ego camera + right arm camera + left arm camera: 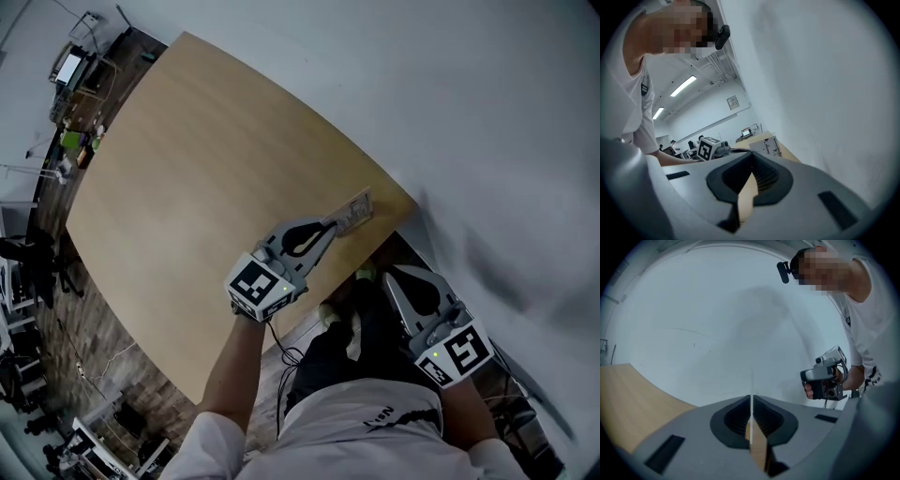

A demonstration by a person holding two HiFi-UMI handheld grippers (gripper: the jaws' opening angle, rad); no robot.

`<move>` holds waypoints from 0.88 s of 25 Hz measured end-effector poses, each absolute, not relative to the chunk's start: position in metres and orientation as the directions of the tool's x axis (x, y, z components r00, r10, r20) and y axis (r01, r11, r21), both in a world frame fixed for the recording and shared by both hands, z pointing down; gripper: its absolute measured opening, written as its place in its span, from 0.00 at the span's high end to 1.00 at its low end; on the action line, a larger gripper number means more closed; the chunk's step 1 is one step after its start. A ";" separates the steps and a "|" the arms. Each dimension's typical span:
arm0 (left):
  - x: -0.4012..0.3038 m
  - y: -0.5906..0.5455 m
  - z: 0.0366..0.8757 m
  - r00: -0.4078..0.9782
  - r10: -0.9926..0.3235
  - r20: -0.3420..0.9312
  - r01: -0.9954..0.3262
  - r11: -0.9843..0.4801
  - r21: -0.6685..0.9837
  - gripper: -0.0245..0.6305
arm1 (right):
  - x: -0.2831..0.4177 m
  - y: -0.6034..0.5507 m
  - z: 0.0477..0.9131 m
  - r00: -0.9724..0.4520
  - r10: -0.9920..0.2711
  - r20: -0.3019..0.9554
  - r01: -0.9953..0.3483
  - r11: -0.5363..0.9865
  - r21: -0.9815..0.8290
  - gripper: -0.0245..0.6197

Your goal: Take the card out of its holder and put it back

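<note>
A flat white card holder [353, 212] with dark print sticks out over the wooden table's [187, 178] near right corner. I cannot tell the card from its holder. My left gripper [330, 226] is shut on its near end. In the left gripper view the holder shows edge-on as a thin white line [751, 385] between the closed jaws of the left gripper [751, 403]. My right gripper [393, 277] hangs off the table's edge, to the right of the holder and apart from it. Its jaws [752, 158] are shut with nothing between them. From there the holder [769, 145] shows ahead.
A plain white wall [450, 103] runs close along the table's far and right sides. The person's legs and shoes [356, 319] are below, between the two grippers. Office desks and gear [80, 66] lie beyond the table's far left corner.
</note>
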State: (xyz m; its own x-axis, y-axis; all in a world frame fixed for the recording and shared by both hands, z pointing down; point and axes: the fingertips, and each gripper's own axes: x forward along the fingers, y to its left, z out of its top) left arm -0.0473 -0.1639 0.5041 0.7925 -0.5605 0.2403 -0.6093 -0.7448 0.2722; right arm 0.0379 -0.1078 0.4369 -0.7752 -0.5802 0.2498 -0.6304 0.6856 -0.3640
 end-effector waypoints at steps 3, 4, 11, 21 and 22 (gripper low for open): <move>-0.045 -0.175 0.522 0.798 -0.550 0.245 -0.601 -0.751 0.274 0.93 | 0.043 -0.117 0.454 -0.772 -0.578 0.265 -0.635 0.678 -0.371 0.94; -0.044 -0.177 0.528 0.800 -0.547 0.246 -0.599 -0.753 0.273 0.93 | 0.043 -0.119 0.459 -0.771 -0.577 0.269 -0.636 0.676 -0.372 0.94; -0.046 -0.177 0.541 0.816 -0.520 0.253 -0.576 -0.773 0.266 0.93 | 0.046 -0.120 0.470 -0.761 -0.581 0.289 -0.649 0.665 -0.371 0.94; -0.045 -0.172 0.547 0.823 -0.508 0.253 -0.564 -0.782 0.264 0.93 | 0.049 -0.117 0.474 -0.751 -0.590 0.298 -0.661 0.657 -0.363 0.94; -0.045 -0.171 0.547 0.823 -0.508 0.255 -0.564 -0.783 0.261 0.93 | 0.049 -0.116 0.474 -0.750 -0.590 0.299 -0.661 0.657 -0.362 0.94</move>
